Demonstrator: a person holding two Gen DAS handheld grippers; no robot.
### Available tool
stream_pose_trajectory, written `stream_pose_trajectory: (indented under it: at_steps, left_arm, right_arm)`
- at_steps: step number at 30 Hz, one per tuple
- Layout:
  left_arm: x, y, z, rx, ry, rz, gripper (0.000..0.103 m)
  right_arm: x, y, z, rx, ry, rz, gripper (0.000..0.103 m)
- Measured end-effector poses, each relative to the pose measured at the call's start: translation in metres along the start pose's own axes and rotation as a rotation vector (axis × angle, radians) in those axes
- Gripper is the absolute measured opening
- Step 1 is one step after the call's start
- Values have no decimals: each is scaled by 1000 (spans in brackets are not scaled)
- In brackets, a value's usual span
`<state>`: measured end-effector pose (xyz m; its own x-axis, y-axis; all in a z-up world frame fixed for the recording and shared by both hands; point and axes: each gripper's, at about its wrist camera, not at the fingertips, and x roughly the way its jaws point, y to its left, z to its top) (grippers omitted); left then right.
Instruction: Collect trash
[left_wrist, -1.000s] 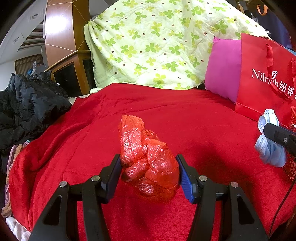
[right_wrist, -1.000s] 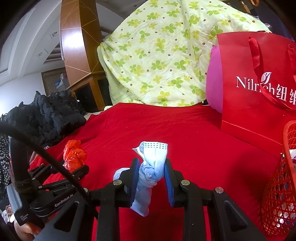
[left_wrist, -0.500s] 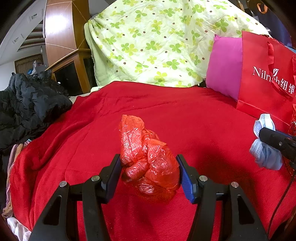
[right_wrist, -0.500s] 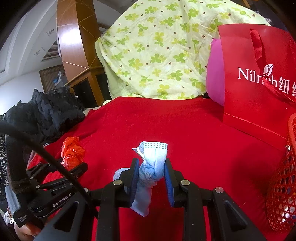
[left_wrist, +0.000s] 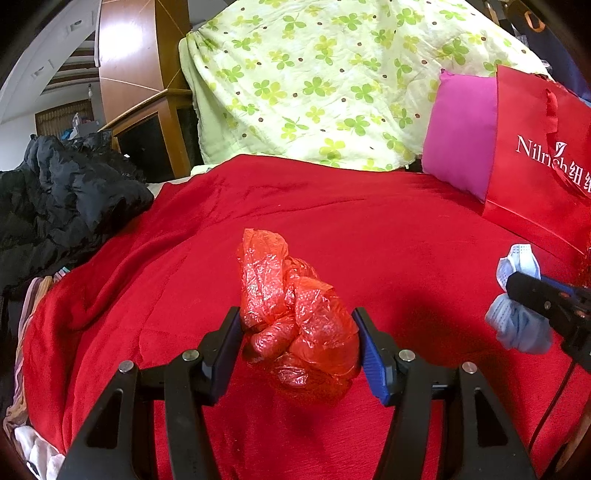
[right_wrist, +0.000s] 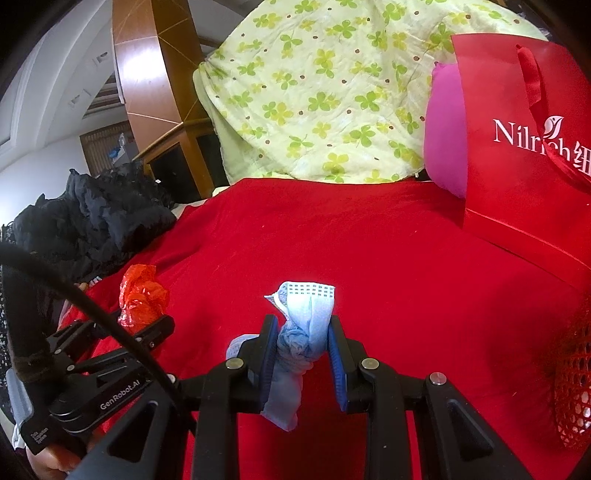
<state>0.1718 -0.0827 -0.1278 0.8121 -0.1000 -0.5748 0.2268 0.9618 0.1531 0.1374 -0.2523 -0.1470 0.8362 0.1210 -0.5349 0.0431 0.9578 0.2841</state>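
Observation:
A crumpled red plastic bag (left_wrist: 295, 314) is pinched between the pads of my left gripper (left_wrist: 297, 341) and held above the red blanket (left_wrist: 369, 229). My right gripper (right_wrist: 301, 347) is shut on a crumpled light blue face mask (right_wrist: 306, 317), whose tail hangs below the fingers. In the left wrist view the right gripper (left_wrist: 535, 299) and the face mask (left_wrist: 517, 325) show at the right edge. The right wrist view has the left gripper (right_wrist: 147, 325) with the red bag (right_wrist: 142, 299) at lower left. A red mesh basket (right_wrist: 572, 387) stands at the right edge.
A red paper shopping bag (right_wrist: 524, 136) stands at the right beside a pink pillow (left_wrist: 461, 133). A green floral quilt (left_wrist: 332, 81) is piled at the back. Black clothing (left_wrist: 62, 199) lies at the left edge of the bed. A wooden cabinet (left_wrist: 147, 122) stands behind.
The right gripper with the mask has shifted slightly rightward and down, so the mesh basket sits further out of its view. The left gripper holds the bag as before.

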Motion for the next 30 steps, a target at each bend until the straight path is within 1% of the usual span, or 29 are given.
stream_pose_trajectory:
  at_steps: [12,30]
  left_arm:
    - [-4,-4,-2,-3,-4,11,62]
    - [2,-1,0,8,3,-5,62]
  right_arm:
    - [2,1,-2,-4,10,-1,28]
    - [0,-1,1,0,10,-2,28]
